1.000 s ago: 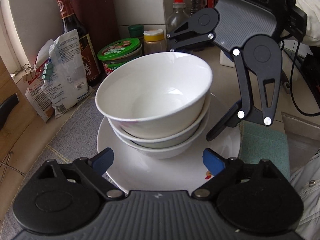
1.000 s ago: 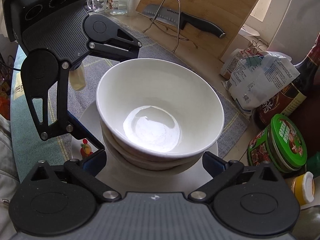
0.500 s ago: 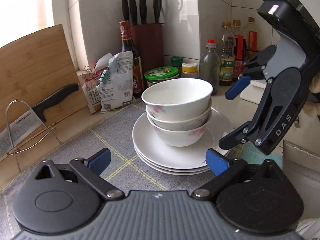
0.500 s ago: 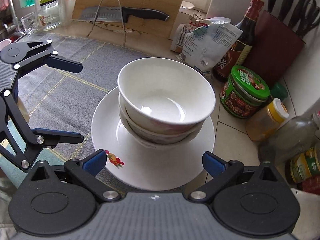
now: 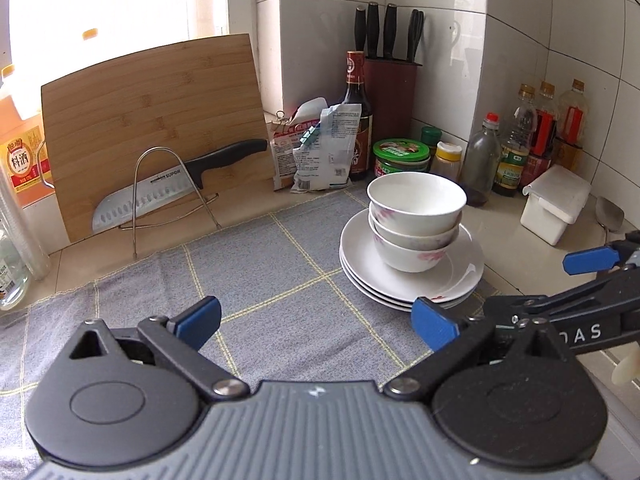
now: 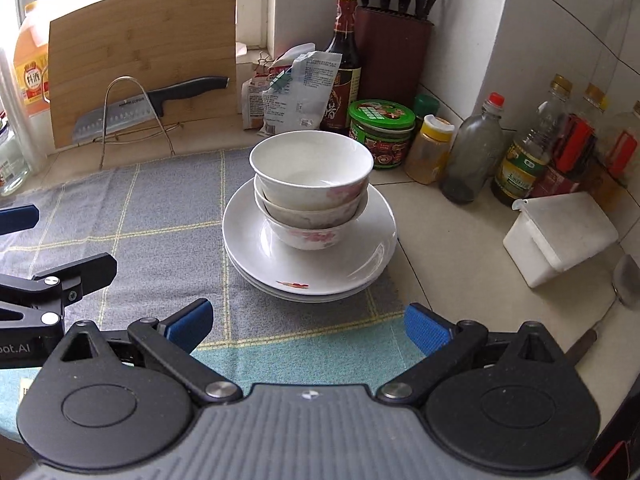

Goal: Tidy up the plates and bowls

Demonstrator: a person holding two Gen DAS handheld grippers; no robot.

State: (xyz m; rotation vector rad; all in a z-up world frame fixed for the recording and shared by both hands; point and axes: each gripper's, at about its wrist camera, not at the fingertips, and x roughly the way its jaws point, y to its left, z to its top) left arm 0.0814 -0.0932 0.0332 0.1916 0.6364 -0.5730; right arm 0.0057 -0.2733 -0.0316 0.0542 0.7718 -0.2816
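Bowls point(image 6: 311, 188) nesting three-high on plates point(image 6: 310, 256), frame centre: glazed, slippery, breakable; rim looking best for pinching. Left gripper point(image 5: 316, 320), right gripper point(image 6: 308, 326) hovering, jaws spread, gripping nothing.

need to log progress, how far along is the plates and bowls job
Looks essentially done: three bowls sit nested on a stack of plates, at the edge of the grey cloth on the counter. Nothing is in hand: the left gripper and right gripper are both open and empty, short of the stack. No loose plates or bowls show elsewhere, so nothing visible is left.
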